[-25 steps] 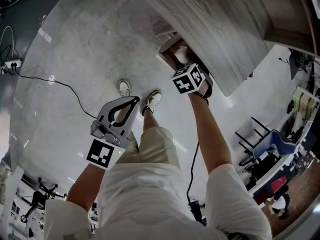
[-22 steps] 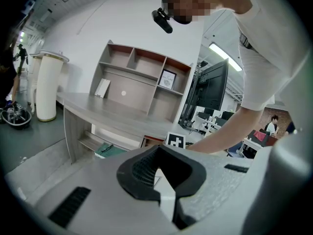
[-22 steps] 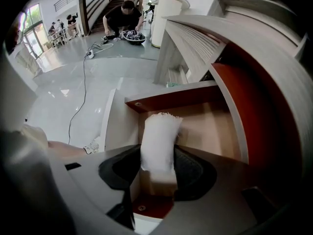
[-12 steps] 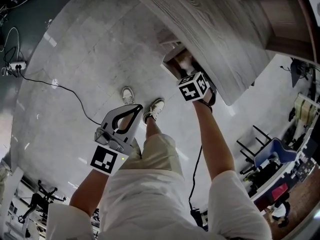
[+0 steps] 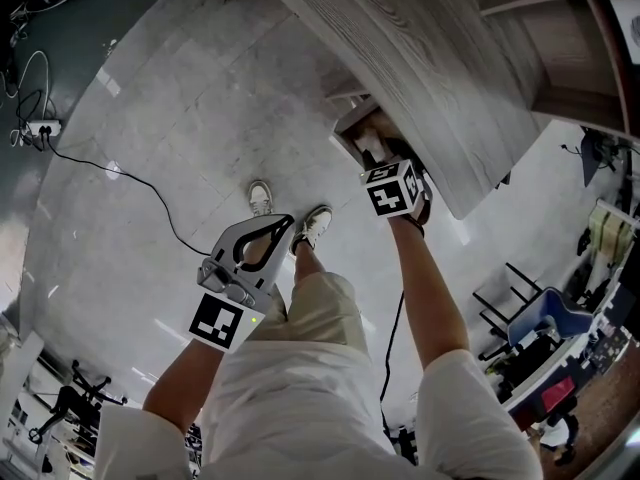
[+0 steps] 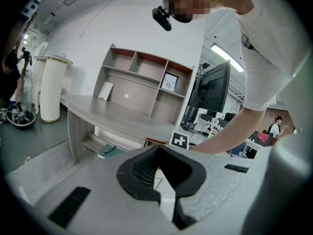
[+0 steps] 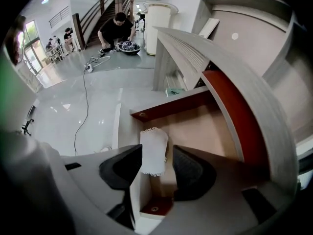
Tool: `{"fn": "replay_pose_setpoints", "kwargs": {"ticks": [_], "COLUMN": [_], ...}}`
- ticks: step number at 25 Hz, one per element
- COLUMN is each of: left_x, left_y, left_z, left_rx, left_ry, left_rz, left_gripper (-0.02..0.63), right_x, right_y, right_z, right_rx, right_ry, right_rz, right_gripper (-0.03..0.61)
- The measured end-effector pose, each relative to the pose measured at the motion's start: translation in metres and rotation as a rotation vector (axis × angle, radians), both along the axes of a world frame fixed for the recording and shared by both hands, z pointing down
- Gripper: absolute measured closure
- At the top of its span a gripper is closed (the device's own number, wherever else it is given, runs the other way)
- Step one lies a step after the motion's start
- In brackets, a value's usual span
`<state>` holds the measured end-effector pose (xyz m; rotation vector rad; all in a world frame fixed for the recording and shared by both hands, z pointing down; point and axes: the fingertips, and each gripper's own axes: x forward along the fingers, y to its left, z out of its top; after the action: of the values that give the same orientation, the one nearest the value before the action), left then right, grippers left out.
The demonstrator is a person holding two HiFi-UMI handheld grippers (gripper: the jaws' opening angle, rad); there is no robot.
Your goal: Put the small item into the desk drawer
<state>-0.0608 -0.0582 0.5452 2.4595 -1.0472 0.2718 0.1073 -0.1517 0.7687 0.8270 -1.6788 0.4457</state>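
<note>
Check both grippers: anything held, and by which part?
Left gripper shut, empty. Right gripper open: white cloth piece between its jaws, touching one pad, gap at the other; not clamped.

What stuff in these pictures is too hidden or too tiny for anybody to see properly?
- Right gripper view: the fingers of the right gripper hide the near floor of the drawer, so I cannot tell whether the white item rests on it.
- Head view: the desk top covers most of the drawer.
- Left gripper view: the print on the framed card is too small to read.
</note>
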Motion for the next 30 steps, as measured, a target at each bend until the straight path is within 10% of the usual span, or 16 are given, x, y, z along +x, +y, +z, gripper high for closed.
{"fn": "replay_pose_setpoints", "kwargs": {"ticks": [15, 23, 30], "left_x": [-0.002, -0.005, -0.002], "left_y": [0.005, 0.009, 0.01], "left_z": [-0.04, -0.086, -0.131], "left_rx": [0.089, 0.167, 0.25], "left_ry": [-0.001, -0.009, -0.03], "left_rz": [0.002, -0.011, -0.003], "left_gripper": [0.607, 0.607, 0.607], "right_x": [-0.015, -0.02, -0.007], "right_y": [0.015, 0.026, 0.033], "right_z": [-0.047, -0.106, -0.154], "right_rx": [0.064, 0.172, 0.165], "right_ry": [-0.026, -0.071, -0.274], "right_rz": [-0.008, 0.009, 0.2], "right_gripper": [0.406, 0.572, 0.581]}}
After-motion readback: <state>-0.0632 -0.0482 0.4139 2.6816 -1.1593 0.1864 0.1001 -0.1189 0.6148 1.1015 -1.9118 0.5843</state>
